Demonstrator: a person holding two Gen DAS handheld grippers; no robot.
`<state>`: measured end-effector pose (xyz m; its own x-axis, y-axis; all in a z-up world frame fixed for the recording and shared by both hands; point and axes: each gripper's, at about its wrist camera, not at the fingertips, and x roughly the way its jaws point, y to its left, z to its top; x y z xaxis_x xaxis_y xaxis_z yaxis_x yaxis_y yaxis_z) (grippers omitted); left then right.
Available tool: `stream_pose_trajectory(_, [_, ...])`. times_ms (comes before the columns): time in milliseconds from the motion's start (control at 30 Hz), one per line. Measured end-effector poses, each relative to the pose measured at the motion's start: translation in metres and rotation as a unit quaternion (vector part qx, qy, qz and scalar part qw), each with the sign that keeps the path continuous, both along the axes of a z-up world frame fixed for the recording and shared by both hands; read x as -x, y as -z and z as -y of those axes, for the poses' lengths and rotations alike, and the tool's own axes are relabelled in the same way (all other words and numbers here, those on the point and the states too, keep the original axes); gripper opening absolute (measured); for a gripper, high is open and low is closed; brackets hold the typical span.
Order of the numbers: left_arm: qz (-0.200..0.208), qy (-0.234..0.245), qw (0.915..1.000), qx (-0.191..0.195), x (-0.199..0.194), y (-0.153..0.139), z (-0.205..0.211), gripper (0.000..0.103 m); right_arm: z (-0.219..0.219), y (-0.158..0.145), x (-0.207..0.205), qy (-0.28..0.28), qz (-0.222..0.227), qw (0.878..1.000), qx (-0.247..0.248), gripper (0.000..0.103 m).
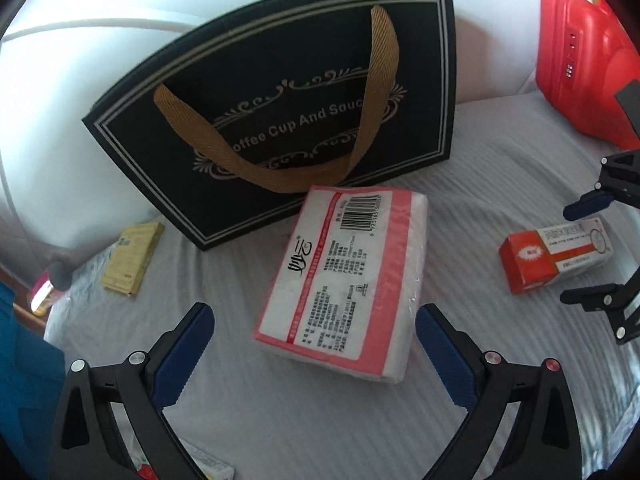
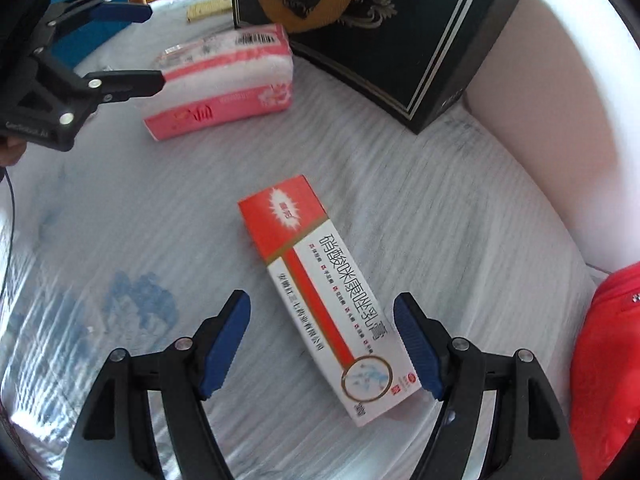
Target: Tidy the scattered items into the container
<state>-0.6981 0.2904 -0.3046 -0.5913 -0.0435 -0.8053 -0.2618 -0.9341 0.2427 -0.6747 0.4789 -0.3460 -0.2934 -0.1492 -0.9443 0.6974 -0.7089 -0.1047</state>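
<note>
Black gift bag [image 1: 280, 92] stands on the bed at twelve o'clock. Tissue pack [image 1: 344, 276] lies before left gripper [image 1: 316, 332], medicine box [image 2: 320, 292] between right gripper [image 2: 322, 344] fingers; both spread, empty. Approach step; next, lower and close.

Bright, soft daylight; faint shadows, strong fisheye bending, dark corners, slight blur

Tissue pack [image 1: 344, 280] before gift bag [image 1: 288, 100]; ointment box [image 2: 328, 300] right.
</note>
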Motion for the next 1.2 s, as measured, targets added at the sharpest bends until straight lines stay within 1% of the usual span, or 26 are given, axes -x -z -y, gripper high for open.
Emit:
stream_pose_trajectory(133, [0.013, 0.003, 0.9999, -0.001, 0.004, 0.008, -0.004, 0.102, 0.001, 0.005, 0.005, 0.003, 0.009, 1.0, -0.004, 0.074])
stream_pose_trajectory(200, [0.019, -0.001, 0.9998, 0.003, 0.004, 0.01, -0.005, 0.102, -0.001, 0.005, 0.009, 0.02, 0.014, 1.0, 0.001, 0.074])
stream_pose_trajectory(267, [0.015, 0.002, 0.9999, -0.005, -0.002, 0.006, -0.002, 0.102, -0.004, 0.002, 0.011, 0.042, 0.017, 0.999, 0.005, 0.057])
stream_pose_trajectory(367, [0.003, 0.003, 1.0, -0.002, -0.011, 0.0, 0.001, 0.102, -0.006, -0.001, 0.001, 0.054, 0.009, 0.998, -0.012, 0.048])
stream_pose_trajectory(433, [0.008, -0.004, 1.0, -0.002, -0.012, 0.001, 0.003, 0.102, -0.007, -0.004, -0.006, 0.063, -0.001, 0.998, -0.022, 0.047])
stream_pose_trajectory(567, [0.008, -0.021, 0.9997, -0.008, -0.028, -0.005, 0.013, 0.102, -0.011, -0.014, -0.016, 0.096, 0.007, 0.995, 0.013, 0.045])
stream_pose_trajectory(633, [-0.004, -0.033, 0.9995, -0.004, -0.044, -0.011, 0.023, 0.102, -0.008, -0.017, -0.024, 0.101, 0.011, 0.995, 0.017, 0.045])
stream_pose_trajectory(767, [-0.006, -0.094, 0.9955, 0.011, -0.073, -0.013, 0.064, 0.102, 0.005, -0.013, -0.039, 0.096, 0.014, 0.995, 0.024, 0.045])
stream_pose_trajectory(900, [0.011, -0.177, 0.9839, 0.022, -0.085, -0.009, 0.107, 0.102, 0.015, -0.004, -0.047, 0.098, 0.017, 0.994, 0.033, 0.045])
stream_pose_trajectory(967, [0.014, -0.222, 0.9747, 0.023, -0.087, -0.006, 0.123, 0.102, 0.022, -0.003, -0.049, 0.096, 0.018, 0.995, 0.035, 0.045])
stream_pose_trajectory(1033, [0.019, -0.265, 0.964, 0.007, -0.085, -0.004, 0.137, 0.102, 0.029, -0.004, -0.049, 0.09, 0.019, 0.995, 0.034, 0.045])
stream_pose_trajectory(1133, [0.026, -0.31, 0.9503, -0.013, -0.074, 0.001, 0.148, 0.102, 0.033, -0.005, -0.049, 0.085, 0.018, 0.996, 0.037, 0.045])
stream_pose_trajectory(1200, [0.048, -0.329, 0.9422, -0.04, -0.065, 0.009, 0.155, 0.102, 0.033, -0.006, -0.049, 0.086, 0.017, 0.995, 0.04, 0.045])
